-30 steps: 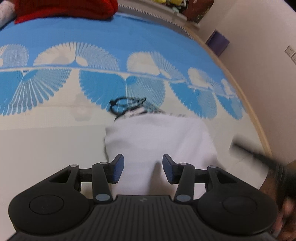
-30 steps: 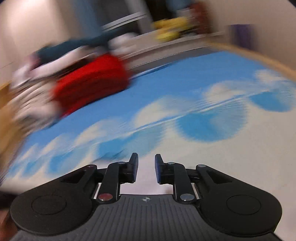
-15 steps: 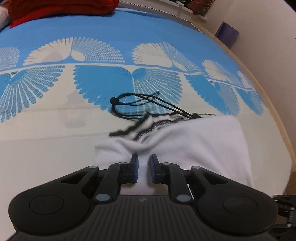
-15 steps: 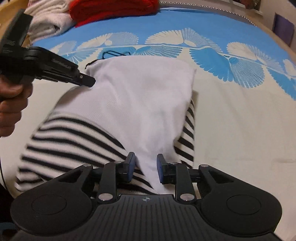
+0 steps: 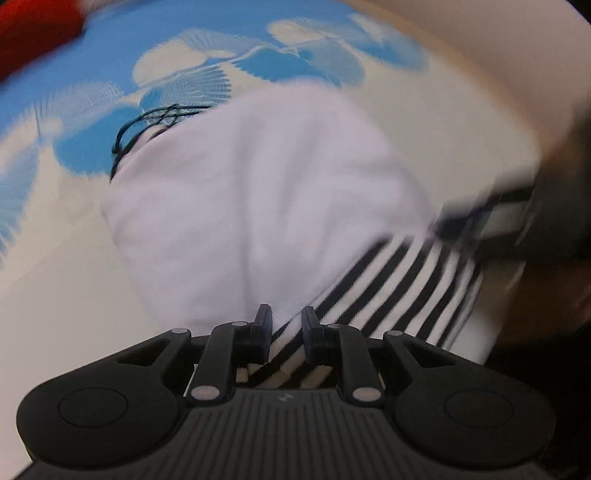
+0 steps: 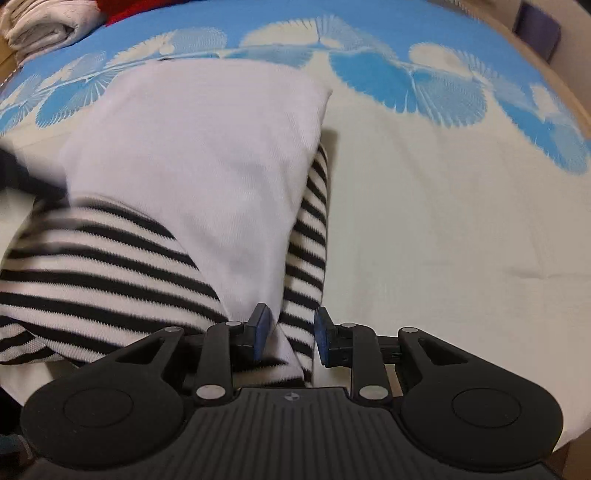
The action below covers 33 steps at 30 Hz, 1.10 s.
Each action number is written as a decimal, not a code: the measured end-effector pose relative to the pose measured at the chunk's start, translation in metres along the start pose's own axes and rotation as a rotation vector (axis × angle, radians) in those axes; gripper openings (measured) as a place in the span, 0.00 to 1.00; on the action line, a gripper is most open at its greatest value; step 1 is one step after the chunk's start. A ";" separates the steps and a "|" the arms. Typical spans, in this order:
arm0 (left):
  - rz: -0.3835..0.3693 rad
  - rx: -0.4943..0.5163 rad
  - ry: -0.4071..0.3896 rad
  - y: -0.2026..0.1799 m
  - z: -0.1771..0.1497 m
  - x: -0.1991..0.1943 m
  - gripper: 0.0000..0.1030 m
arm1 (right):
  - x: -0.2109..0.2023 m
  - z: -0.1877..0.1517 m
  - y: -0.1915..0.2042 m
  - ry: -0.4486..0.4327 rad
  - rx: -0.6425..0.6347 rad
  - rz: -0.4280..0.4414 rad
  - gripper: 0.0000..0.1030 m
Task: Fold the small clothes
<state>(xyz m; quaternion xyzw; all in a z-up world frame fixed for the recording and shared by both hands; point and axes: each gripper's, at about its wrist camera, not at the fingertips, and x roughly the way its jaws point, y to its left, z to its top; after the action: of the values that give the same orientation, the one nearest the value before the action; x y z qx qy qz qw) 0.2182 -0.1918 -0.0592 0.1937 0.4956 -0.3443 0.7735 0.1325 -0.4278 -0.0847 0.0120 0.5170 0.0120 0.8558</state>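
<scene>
A small garment lies on the bed, with a white body (image 5: 258, 192) (image 6: 207, 147) and black-and-white striped sleeves (image 5: 399, 288) (image 6: 96, 258). A black drawstring (image 5: 147, 122) sticks out at its far end. My left gripper (image 5: 286, 328) has its jaws close together around the striped edge. My right gripper (image 6: 290, 330) has its jaws narrowly apart, astride a striped and white fold at the garment's near edge. The left wrist view is blurred. A dark blur at the left edge of the right wrist view (image 6: 22, 177) is the other gripper.
The bed cover (image 6: 443, 206) is cream with a blue fan pattern. A folded white cloth (image 6: 44, 26) and a red cloth (image 5: 33, 33) lie at the far side. A purple object (image 6: 537, 22) stands past the bed's wooden edge.
My left gripper has swung from the white end of the garment to its striped edge. My right gripper has moved in closer on the striped fold and its jaws have opened slightly.
</scene>
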 end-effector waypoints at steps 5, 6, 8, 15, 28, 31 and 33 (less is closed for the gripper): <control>-0.076 -0.078 -0.102 -0.001 -0.002 -0.058 0.29 | -0.044 0.003 -0.011 -0.152 0.149 0.075 0.29; -0.096 -0.071 -0.087 -0.003 -0.006 -0.061 0.29 | -0.050 0.001 -0.010 -0.165 0.151 0.102 0.30; -0.105 -0.028 -0.023 -0.013 -0.019 -0.046 0.29 | -0.049 -0.003 -0.007 -0.141 0.150 0.154 0.35; -0.090 -0.089 0.105 -0.008 -0.019 -0.019 0.40 | -0.006 -0.021 0.000 0.092 0.087 0.060 0.50; -0.128 -0.879 -0.036 0.112 -0.020 0.002 0.87 | 0.014 -0.003 -0.042 -0.022 0.410 0.168 0.71; -0.152 -0.904 -0.029 0.115 -0.017 0.015 0.89 | 0.028 0.001 -0.043 -0.004 0.441 0.173 0.72; -0.151 -0.898 -0.022 0.116 -0.012 0.023 0.93 | 0.031 0.004 -0.040 -0.006 0.440 0.162 0.73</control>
<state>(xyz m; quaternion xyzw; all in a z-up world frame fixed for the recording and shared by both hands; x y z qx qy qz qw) 0.3006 -0.1121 -0.0898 -0.2011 0.6005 -0.1527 0.7587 0.1507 -0.4672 -0.1119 0.2398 0.5021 -0.0323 0.8303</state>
